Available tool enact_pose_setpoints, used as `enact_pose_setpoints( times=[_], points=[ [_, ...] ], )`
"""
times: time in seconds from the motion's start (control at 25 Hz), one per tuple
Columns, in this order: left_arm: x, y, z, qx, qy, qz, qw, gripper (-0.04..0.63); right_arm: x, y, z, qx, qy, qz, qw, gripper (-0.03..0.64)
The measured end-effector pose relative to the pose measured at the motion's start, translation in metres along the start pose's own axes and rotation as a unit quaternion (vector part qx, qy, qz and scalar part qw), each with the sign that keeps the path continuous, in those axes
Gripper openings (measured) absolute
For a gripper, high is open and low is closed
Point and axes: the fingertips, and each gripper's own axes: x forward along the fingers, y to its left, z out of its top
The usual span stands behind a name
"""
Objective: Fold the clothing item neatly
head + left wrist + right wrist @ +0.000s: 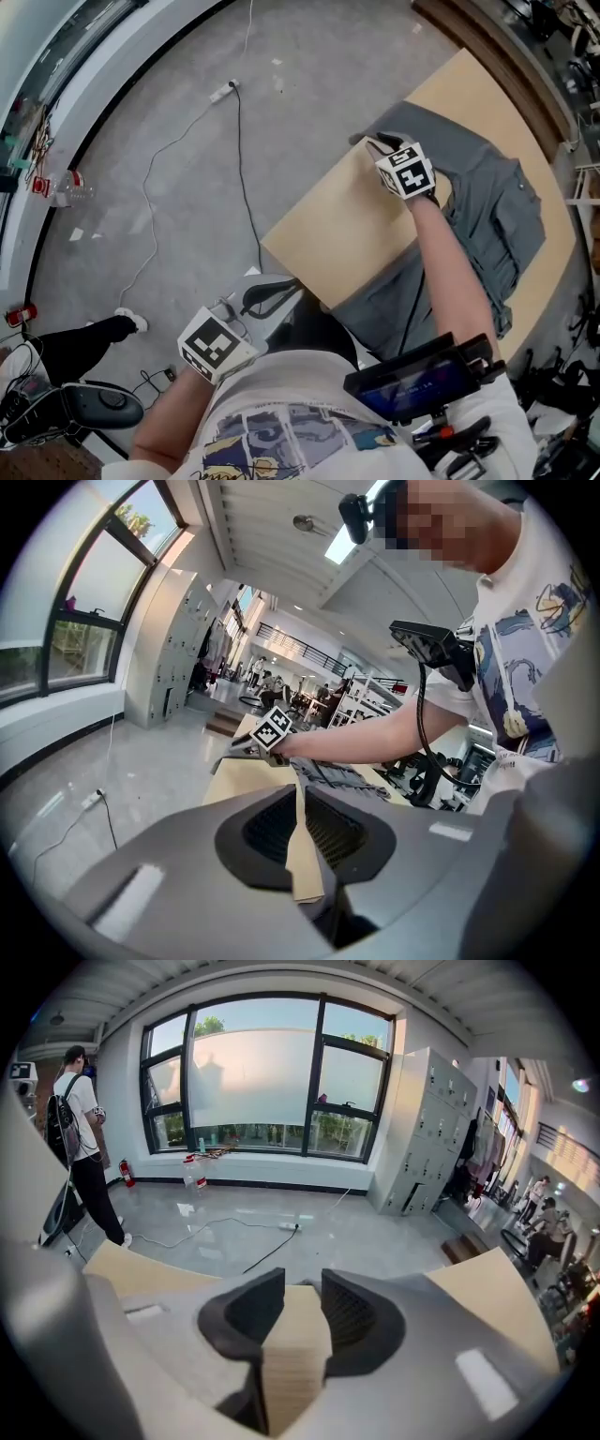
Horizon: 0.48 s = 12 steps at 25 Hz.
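A grey clothing item [487,216] lies spread over the right part of a tan wooden table [347,225]. My right gripper [373,142] reaches over its far left corner, jaws open, and only bare table [141,1274] shows between them in the right gripper view [302,1288]. My left gripper [242,314] hangs off the table's near corner, close to my body. Its jaws [296,794] are shut to a thin slit with nothing in them. From there I see the table [248,780], the garment [342,775] and the right gripper [234,750] ahead.
A power strip [223,91] with a long cable lies on the grey floor left of the table. A person [80,1119] stands by the windows. Lockers [422,1129] line the far wall. A dark device [422,380] hangs at my waist.
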Motion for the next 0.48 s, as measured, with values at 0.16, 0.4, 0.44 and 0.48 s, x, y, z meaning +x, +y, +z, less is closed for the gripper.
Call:
enact_pose_setpoints(
  times=[0.16,0.4,0.44,0.48],
  points=[
    [0.009,0.004,-0.01,-0.018,0.013,0.004,0.9997,0.035,0.021,-0.012,-0.008,-0.014,0.017,0.006,1.0,0.135],
    [0.019,0.012,-0.018,-0.036,0.022,0.011,0.9991,0.035,0.047,-0.022,-0.02,-0.029,0.039,0.024,0.999,0.147],
    [0.021,0.013,-0.019,-0.036,0.023,0.01,0.999,0.035,0.048,-0.021,-0.021,-0.028,0.038,0.029,0.998,0.147],
    [0.022,0.014,-0.02,-0.037,0.024,0.01,0.999,0.035,0.049,-0.021,-0.021,-0.024,0.035,0.035,0.998,0.147]
  ],
)
